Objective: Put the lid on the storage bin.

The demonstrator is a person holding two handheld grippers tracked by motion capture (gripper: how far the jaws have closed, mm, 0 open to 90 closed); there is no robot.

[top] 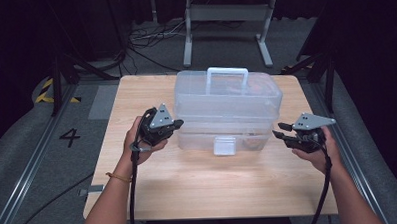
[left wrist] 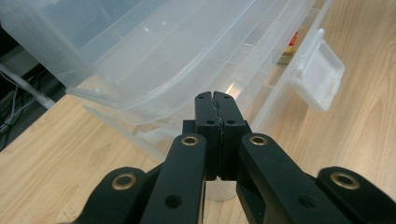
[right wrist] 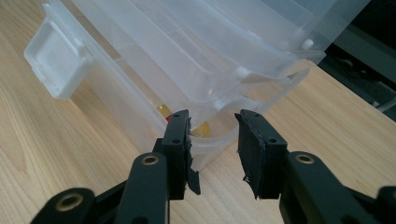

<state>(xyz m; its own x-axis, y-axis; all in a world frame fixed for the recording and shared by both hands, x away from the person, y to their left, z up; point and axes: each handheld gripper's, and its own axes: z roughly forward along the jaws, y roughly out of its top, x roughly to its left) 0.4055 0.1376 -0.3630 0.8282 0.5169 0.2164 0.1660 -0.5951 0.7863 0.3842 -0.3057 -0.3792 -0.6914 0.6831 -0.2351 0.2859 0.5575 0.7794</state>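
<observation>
Here, the clear plastic storage box (top: 228,111) stands on the far half of the wooden tabletop (top: 209,186), its white handle (top: 227,74) upright on the lid and its front latch (top: 224,145) facing you. Your left claw (top: 177,125) sits at the box's left end with its jaws pressed fully together and nothing between them; in the left gripper view the closed tips lie just under the overhanging lid edge (left wrist: 140,100). Your right claw (top: 281,130) is at the box's right end, jaws parted. In the right gripper view the lower right corner of the box (right wrist: 219,135) lies in the gap between the two pads (right wrist: 180,135), and neither pad presses on it. Some yellow contents show dimly through the wall there. Both hands rest low near the tabletop.
</observation>
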